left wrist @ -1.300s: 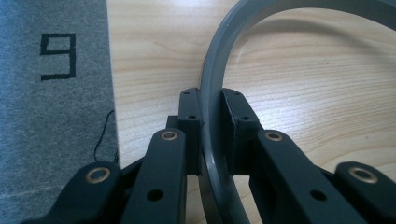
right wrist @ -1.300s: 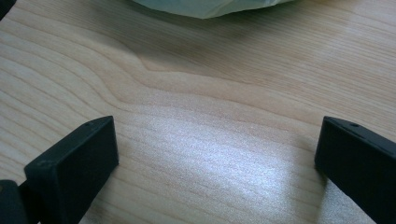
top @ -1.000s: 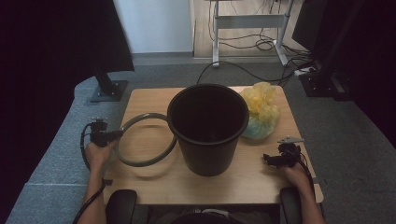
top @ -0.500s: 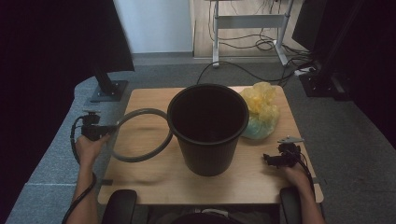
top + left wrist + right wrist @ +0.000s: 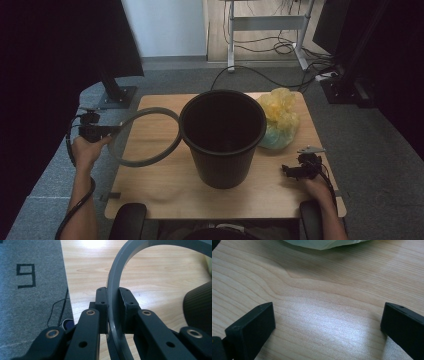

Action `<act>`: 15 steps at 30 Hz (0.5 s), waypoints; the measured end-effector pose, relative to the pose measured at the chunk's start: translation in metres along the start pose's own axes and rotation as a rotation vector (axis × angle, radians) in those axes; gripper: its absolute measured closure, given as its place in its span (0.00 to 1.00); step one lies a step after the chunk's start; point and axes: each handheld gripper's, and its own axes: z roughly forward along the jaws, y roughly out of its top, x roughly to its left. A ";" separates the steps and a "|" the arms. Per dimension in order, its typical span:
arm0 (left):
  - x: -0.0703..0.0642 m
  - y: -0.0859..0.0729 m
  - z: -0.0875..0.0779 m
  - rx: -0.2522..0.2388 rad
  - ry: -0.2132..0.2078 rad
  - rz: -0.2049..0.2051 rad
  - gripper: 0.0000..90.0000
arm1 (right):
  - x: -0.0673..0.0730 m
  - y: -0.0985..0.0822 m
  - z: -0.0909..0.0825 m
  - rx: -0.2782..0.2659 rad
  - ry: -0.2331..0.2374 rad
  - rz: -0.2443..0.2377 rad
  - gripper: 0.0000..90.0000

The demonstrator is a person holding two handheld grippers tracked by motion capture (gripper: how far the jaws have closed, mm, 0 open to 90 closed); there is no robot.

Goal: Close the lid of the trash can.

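Grey ring point(image 5: 145, 137) sits clamped in left hand-held gripper point(image 5: 113, 305), held above table point(image 5: 165, 185) beside black bin point(image 5: 222, 135). Right hand-held gripper point(image 5: 327, 322) rests open, w/ nothing between its jaws. Next, prob: carry ring over bin rim, keep it level.

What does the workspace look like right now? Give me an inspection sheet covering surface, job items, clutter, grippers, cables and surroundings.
Surface: wooden table, bare wood around the items.
Job's things: grey ring held off the table left of the black bin; the bin stands upright, looks empty.
Clutter: yellow plastic bag bunched beside the bin, toward the far right corner.
Grippers: left gripper clamped on the ring's band; right gripper open, low over bare wood near the right edge.
Cables: black cable along the left forearm; loose cables on the floor behind.
Surroundings: grey carpet, desk frame at the back.
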 end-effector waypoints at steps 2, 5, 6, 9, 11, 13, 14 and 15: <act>-0.001 0.004 -0.005 -0.001 0.002 0.003 0.88 | 0.000 0.000 0.000 0.000 0.000 0.000 0.00; -0.003 0.009 -0.011 -0.001 0.006 0.008 0.88 | 0.000 0.000 0.000 0.000 0.000 0.000 0.00; -0.004 0.011 -0.013 0.001 0.005 0.009 0.88 | 0.000 0.000 0.000 0.000 0.000 0.000 0.00; -0.005 0.015 -0.019 0.001 0.002 0.009 0.88 | 0.000 0.000 0.000 0.000 0.000 0.000 0.00; -0.006 0.018 -0.023 0.002 0.000 0.012 0.88 | 0.000 0.000 0.000 0.000 0.000 0.000 0.00; -0.007 0.021 -0.027 0.001 -0.002 0.011 0.88 | 0.000 0.000 0.000 0.000 0.000 0.000 0.00; -0.007 0.022 -0.029 0.003 -0.004 0.013 0.88 | 0.000 0.000 0.000 0.000 0.000 0.000 0.00; -0.008 0.023 -0.031 0.003 -0.003 0.015 0.88 | 0.000 0.000 0.000 0.000 0.000 0.000 0.00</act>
